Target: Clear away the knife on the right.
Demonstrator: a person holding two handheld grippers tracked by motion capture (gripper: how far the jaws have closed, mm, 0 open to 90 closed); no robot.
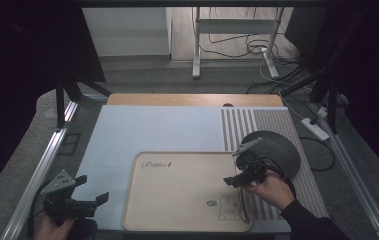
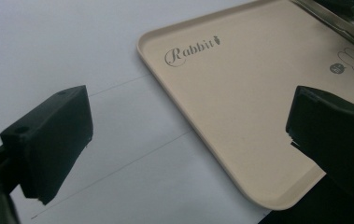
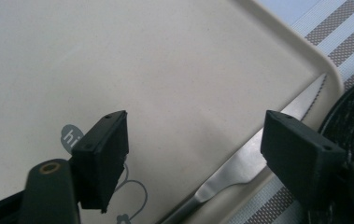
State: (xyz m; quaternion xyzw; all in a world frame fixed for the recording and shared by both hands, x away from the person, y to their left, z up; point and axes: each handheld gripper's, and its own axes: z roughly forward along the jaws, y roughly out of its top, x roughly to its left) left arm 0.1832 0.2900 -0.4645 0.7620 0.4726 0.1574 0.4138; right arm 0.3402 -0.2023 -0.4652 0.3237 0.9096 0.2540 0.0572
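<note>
Both tools wide apart; knife (image 3: 258,156) on tray (image 1: 177,200) edge

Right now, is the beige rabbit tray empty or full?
Nearly empty: the beige plastic rabbit tray holds just a silver serrated knife along its edge.

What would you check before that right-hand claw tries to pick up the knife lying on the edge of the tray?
1. Right gripper open: ok, jaws spread wide.
2. Knife in reach of the jaws: ok, it lies just beyond them, closer to the right jaw.
3. Knife lying flat and free: not ok, it rests along the rabbit tray's raised right rim, blade toward the far corner.
4. Dark round plate clear of the path: cannot tell, it sits just beyond the rim on the striped mat.
5. Left gripper out of the way: ok, open over the pale mat, left of the tray.
</note>
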